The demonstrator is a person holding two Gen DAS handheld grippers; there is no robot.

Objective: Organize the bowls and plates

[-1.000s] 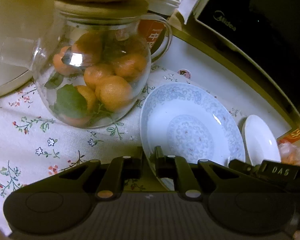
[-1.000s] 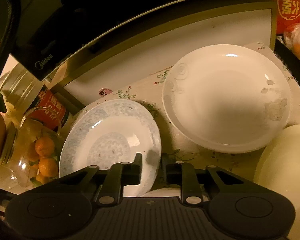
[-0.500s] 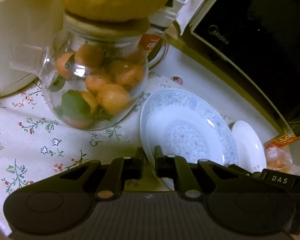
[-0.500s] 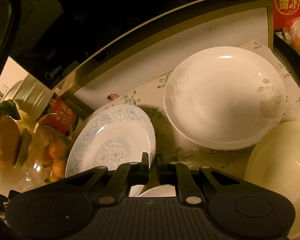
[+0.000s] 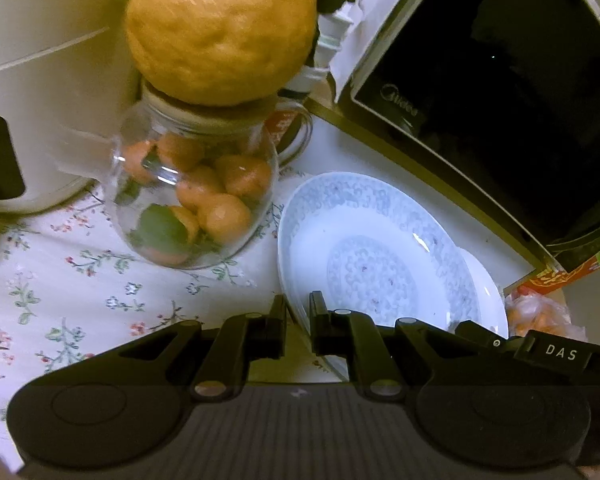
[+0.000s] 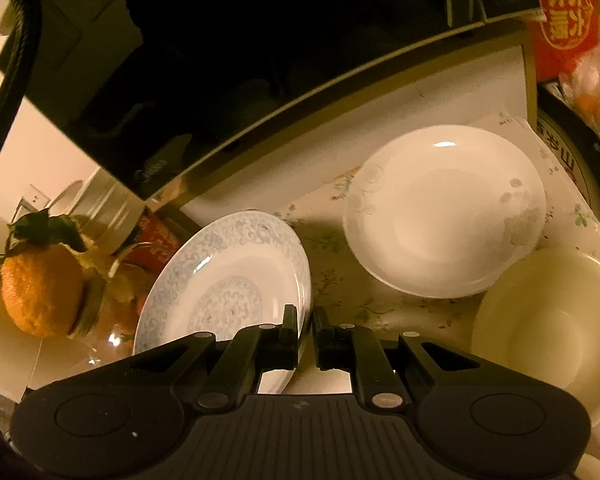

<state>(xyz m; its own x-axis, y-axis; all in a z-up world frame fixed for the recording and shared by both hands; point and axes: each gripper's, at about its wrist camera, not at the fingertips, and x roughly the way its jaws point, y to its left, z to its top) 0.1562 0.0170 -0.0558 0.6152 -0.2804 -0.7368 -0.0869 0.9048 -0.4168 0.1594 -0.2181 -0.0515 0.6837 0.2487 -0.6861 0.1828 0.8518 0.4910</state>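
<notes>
A blue-patterned plate (image 5: 376, 256) is held tilted above the floral cloth, its rim pinched on both sides. My left gripper (image 5: 298, 312) is shut on its left rim. My right gripper (image 6: 306, 326) is shut on its right rim, and the plate (image 6: 228, 280) shows left of it. A white plate (image 6: 444, 212) lies flat on the cloth ahead of the right gripper. A cream bowl (image 6: 548, 320) sits at the right. A small white dish (image 5: 486, 292) peeks out behind the blue plate.
A glass jar of oranges (image 5: 192, 196) with a large citrus fruit (image 5: 220, 28) on its lid stands left of the plate. A black microwave (image 5: 500, 80) lies behind. A white appliance (image 5: 40, 80) stands far left. A red packet (image 6: 564, 12) and bagged fruit (image 6: 596, 88) are at the right.
Both grippers have risen and pulled back with the blue plate, which now tilts up off the cloth. The right gripper closed onto the plate's rim.
</notes>
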